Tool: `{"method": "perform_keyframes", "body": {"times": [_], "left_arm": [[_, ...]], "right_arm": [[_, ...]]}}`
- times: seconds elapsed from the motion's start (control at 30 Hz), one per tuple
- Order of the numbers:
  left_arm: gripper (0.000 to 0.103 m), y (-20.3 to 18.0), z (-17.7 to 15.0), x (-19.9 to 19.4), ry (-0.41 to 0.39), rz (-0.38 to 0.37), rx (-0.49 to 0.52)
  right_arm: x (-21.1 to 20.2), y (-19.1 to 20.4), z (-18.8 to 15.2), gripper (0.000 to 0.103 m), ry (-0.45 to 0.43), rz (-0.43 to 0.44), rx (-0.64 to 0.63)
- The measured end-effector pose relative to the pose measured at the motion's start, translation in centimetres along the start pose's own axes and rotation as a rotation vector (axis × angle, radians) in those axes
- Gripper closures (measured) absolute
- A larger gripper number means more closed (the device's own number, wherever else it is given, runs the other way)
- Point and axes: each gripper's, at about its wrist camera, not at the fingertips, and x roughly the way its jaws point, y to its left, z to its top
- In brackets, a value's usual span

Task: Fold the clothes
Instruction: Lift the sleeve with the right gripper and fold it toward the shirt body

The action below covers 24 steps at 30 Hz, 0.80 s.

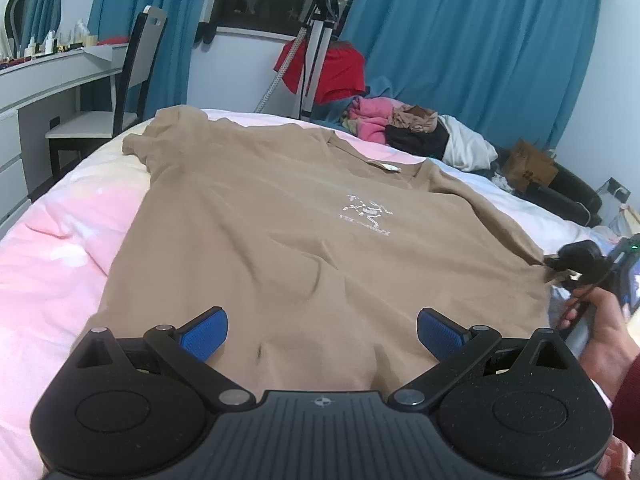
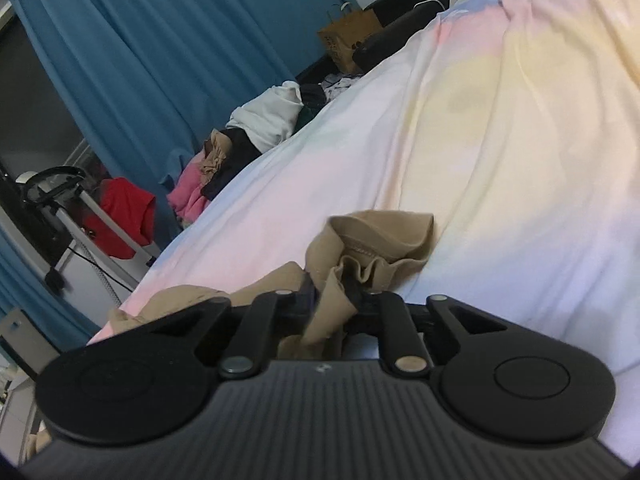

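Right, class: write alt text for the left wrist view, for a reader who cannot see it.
A tan T-shirt lies spread flat on a pink and white bed cover, with the open left gripper just above its near hem. At the right edge, the right gripper pinches the shirt's sleeve. Blue curtains and a clothes pile sit behind.

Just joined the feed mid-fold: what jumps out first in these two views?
A tan short-sleeved T-shirt with a white chest print lies spread flat across the pastel pink-and-white bedsheet, filling the left wrist view. The left claw hangs open above its hem, while the right claw is shut on a bunched sleeve at the shirt's right edge. Behind hang blue curtains.
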Motion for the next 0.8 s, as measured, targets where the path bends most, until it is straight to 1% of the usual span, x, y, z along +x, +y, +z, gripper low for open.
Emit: {"method": "perform_keyframes", "body": {"times": [0.1, 0.23, 0.37, 0.43, 0.53, 0.6, 0.63, 0.67, 0.73, 0.8], "left_arm": [[0.002, 0.4, 0.7, 0.1, -0.007, 0.005, -0.018], [0.002, 1.5, 2.3, -1.1, -0.061, 0.018, -0.039], [0.002, 2.8, 3.7, -2.8, -0.134, 0.069, -0.023], [0.002, 3.7, 4.1, -3.5, -0.158, 0.095, -0.021], [0.002, 5.6, 4.2, -3.6, -0.154, 0.107, -0.062], [0.002, 6.8, 4.3, -3.7, -0.151, 0.115, -0.090], [0.002, 7.5, 4.3, -3.8, -0.150, 0.119, -0.104], [0.002, 8.1, 4.4, -3.8, -0.148, 0.123, -0.117], [0.002, 9.3, 4.4, -3.9, -0.145, 0.131, -0.145], [0.002, 10.6, 4.5, -4.0, -0.143, 0.139, -0.172]], "right_arm": [[-2.1, 3.7, 0.1, 0.091, -0.073, 0.042, -0.106], [-4.9, 8.6, 0.1, 0.091, -0.170, 0.098, -0.246], [-7.7, 13.5, 0.2, 0.091, -0.266, 0.154, -0.387], [-9.1, 16.0, 0.2, 0.091, -0.313, 0.183, -0.458], [-9.7, 21.9, -3.1, 0.091, -0.297, 0.282, -0.576], [-9.5, 25.4, -6.8, 0.091, -0.270, 0.337, -0.689], [-9.0, 27.0, -9.2, 0.091, -0.248, 0.362, -0.763], [-8.5, 27.9, -11.3, 0.091, -0.224, 0.377, -0.818], [-6.8, 29.2, -15.3, 0.091, -0.150, 0.391, -0.897], [-4.7, 29.6, -18.1, 0.090, -0.082, 0.363, -0.948]]}}
